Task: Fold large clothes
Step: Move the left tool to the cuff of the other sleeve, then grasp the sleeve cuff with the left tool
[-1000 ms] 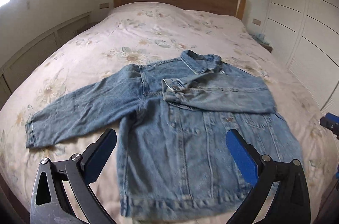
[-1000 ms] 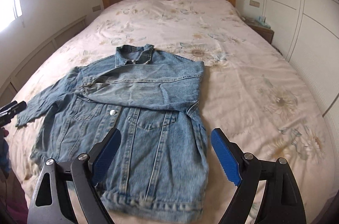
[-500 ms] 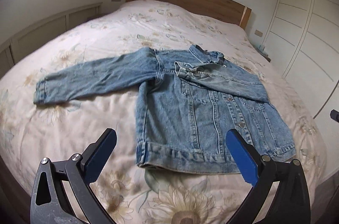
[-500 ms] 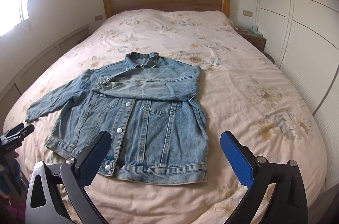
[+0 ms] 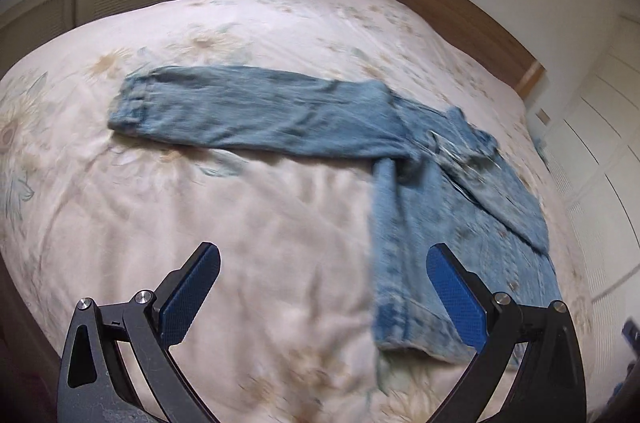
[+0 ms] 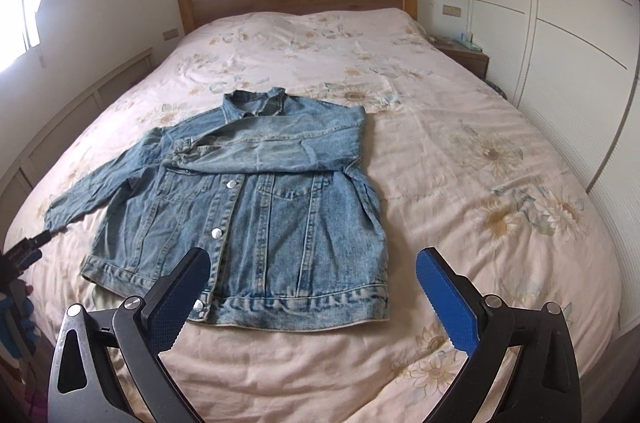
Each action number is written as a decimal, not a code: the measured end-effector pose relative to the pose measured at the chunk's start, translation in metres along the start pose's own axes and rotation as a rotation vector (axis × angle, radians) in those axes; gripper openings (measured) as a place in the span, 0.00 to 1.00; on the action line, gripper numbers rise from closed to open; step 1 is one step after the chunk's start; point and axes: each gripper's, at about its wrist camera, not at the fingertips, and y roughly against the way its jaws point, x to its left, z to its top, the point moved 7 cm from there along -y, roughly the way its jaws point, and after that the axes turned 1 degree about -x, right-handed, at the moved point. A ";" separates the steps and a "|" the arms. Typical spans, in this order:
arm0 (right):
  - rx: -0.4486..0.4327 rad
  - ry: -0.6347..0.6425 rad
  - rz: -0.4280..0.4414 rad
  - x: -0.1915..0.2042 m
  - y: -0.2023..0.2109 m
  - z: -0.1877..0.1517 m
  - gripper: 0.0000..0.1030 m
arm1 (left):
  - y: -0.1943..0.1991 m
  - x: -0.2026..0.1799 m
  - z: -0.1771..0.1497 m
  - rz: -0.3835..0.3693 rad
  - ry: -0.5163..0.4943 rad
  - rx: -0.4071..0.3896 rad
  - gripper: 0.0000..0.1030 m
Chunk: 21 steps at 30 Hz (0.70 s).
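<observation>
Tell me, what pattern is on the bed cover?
Sunflowers on pale pink bed cover, clearest in the right wrist view.

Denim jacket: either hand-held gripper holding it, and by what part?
Nothing held. Left hand-held gripper and right hand-held gripper both stand open, off the denim jacket, which lies flat on the bed.

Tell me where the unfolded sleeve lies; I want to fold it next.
In the right wrist view, the unfolded sleeve stretches left from the denim jacket across the bedspread.
</observation>
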 end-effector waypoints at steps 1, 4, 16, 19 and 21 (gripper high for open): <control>0.008 -0.004 -0.002 -0.001 -0.004 -0.002 1.00 | -0.004 0.011 0.006 0.012 0.025 -0.005 0.98; 0.040 -0.012 -0.014 -0.003 -0.020 -0.008 1.00 | -0.021 0.047 0.025 0.045 0.116 -0.011 0.95; 0.122 0.005 -0.052 -0.007 -0.064 -0.016 1.00 | -0.076 0.155 0.057 -0.007 0.494 -0.046 0.80; 0.133 -0.001 -0.059 -0.011 -0.069 -0.016 1.00 | -0.077 0.169 0.066 -0.065 0.568 -0.097 0.79; 0.141 0.006 -0.067 -0.011 -0.073 -0.015 1.00 | -0.077 0.181 0.074 -0.112 0.620 -0.133 0.71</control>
